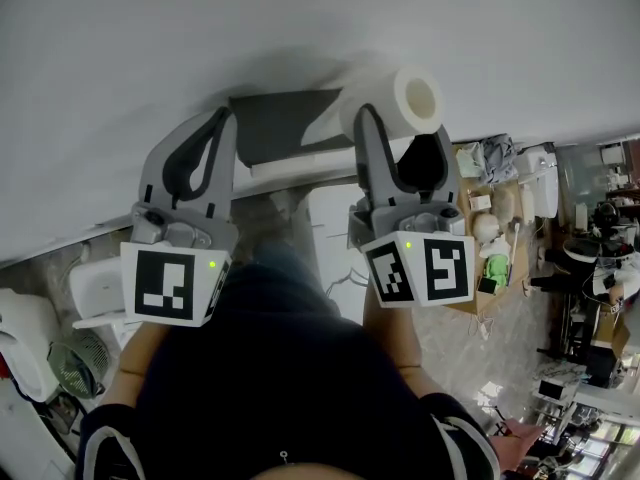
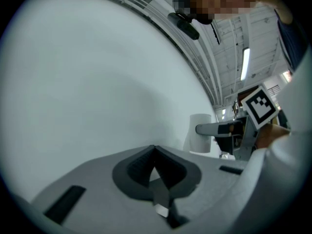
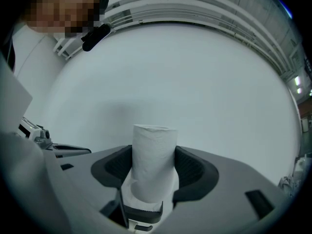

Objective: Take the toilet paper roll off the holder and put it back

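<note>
The left gripper (image 1: 222,118) first: its jaws are pinched right together, tips touching, nothing in them. It's pointing at the white wall (image 1: 150,38), around 11 o'clock from the person's torso in the head view. Its own view backs that up: the two dark pads (image 2: 134,167) meet in a point with only bare wall past them. Its marker cube (image 1: 170,286) sits at about 8 o'clock in the head view.

Moving right, there's a dark grey holder plate (image 1: 275,123) on the wall at roughly 12 o'clock, with a pale strip (image 1: 300,163) along its lower edge. The left gripper's tips are just beside the plate's left edge.

Then the right gripper (image 1: 400,133), which is clamped on the toilet paper roll (image 1: 405,93). The jaws are spread to about the roll's width, one pad pressed on each side of the paper. The right gripper view shows the roll standing straight up between the pads, its far end poking out past the tips toward the wall. In the head view the roll sits at about 1 o'clock, right at the holder plate's right edge, with the hollow core facing right. I can't tell whether it's on the holder or just off it, since the roll covers that spot. The left gripper view catches the roll too, off at 3 o'clock with one of the right jaws across it.

Further right, down at 4 o'clock, there's a cluttered table (image 1: 512,253), well apart from all this.
</note>
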Action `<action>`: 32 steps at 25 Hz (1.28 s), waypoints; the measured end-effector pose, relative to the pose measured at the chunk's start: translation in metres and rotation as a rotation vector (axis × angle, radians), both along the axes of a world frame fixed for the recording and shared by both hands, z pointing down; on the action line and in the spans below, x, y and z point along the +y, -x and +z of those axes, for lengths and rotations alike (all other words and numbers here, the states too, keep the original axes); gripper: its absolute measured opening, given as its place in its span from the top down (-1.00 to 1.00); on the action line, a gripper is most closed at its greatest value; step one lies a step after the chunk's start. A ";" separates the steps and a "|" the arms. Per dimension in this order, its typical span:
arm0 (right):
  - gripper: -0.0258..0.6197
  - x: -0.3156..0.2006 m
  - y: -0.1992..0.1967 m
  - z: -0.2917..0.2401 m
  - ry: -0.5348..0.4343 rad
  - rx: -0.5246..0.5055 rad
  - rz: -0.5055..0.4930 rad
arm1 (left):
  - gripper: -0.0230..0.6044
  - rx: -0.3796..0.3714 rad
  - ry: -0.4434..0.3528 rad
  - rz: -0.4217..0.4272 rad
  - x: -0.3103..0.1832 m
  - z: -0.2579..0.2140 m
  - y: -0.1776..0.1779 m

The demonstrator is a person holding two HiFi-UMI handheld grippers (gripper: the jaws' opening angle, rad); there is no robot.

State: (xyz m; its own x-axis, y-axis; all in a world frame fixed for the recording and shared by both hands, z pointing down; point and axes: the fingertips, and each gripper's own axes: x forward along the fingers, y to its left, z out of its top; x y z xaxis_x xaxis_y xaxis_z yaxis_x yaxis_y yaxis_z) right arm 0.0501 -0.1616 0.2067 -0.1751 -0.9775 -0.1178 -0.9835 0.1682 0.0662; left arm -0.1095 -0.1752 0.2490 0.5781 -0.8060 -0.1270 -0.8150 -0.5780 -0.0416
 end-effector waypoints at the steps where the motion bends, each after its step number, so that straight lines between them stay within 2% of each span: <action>1: 0.06 0.001 -0.001 -0.002 -0.004 -0.001 0.003 | 0.92 -0.002 -0.008 0.001 0.000 -0.001 0.000; 5: 0.06 0.004 -0.005 -0.007 -0.016 -0.003 0.016 | 0.92 0.003 0.021 0.006 0.001 0.001 -0.001; 8: 0.06 0.006 -0.007 -0.009 -0.023 -0.002 0.024 | 0.92 -0.001 -0.003 0.005 0.002 0.000 0.000; 23: 0.06 0.012 -0.029 -0.022 -0.054 -0.012 0.079 | 0.92 -0.011 -0.006 0.009 0.001 -0.003 -0.003; 26: 0.06 0.013 -0.035 -0.025 -0.061 -0.012 0.093 | 0.92 -0.002 -0.031 0.010 0.001 -0.009 -0.003; 29: 0.06 0.016 -0.040 -0.027 -0.067 -0.011 0.107 | 0.92 -0.006 0.015 0.010 0.003 -0.003 -0.005; 32: 0.06 0.018 -0.045 -0.028 -0.069 -0.011 0.120 | 0.92 -0.012 0.001 0.012 0.004 -0.003 -0.005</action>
